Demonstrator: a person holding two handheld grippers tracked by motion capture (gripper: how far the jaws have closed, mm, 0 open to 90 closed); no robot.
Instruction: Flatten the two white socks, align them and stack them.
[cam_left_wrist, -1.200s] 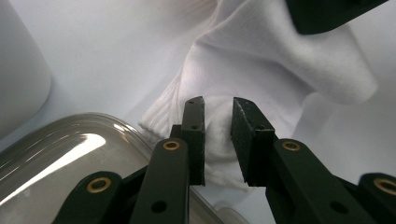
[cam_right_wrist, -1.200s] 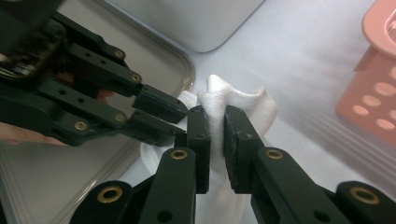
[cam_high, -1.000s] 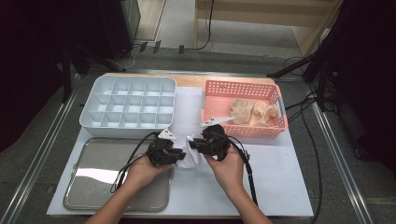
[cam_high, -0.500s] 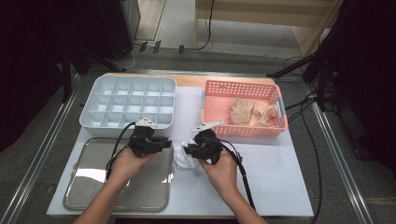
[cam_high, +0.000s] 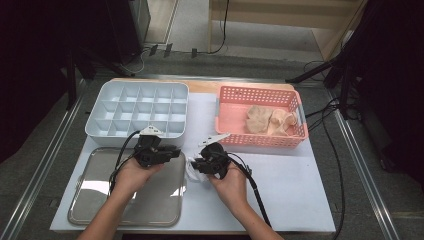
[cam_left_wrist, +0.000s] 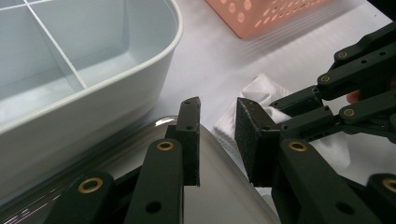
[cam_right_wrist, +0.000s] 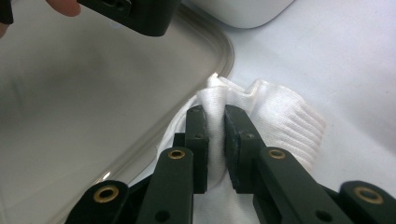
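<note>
Right gripper view looks along the right claw (cam_right_wrist: 215, 122), whose jaws stand close together, pinching a raised fold of the white sock (cam_right_wrist: 275, 119); they have just eased slightly apart, yet the cloth is gripped between the pads. The sock lies bunched under and ahead of this claw on the white surface (cam_right_wrist: 345, 56), its edge lapping the rim of the metal tray (cam_right_wrist: 93, 93) to the claw's left.

From the high view, the left claw (cam_high: 175, 151) hovers over the tray's near corner, pointing toward the right claw (cam_high: 196, 165). Its jaws have just been opening and stand partly apart with nothing between them. Just ahead of it lies the sock; the white divided box (cam_left_wrist: 70, 70) sits to its left, and the pink basket (cam_high: 260, 117) lies farther beyond.
</note>
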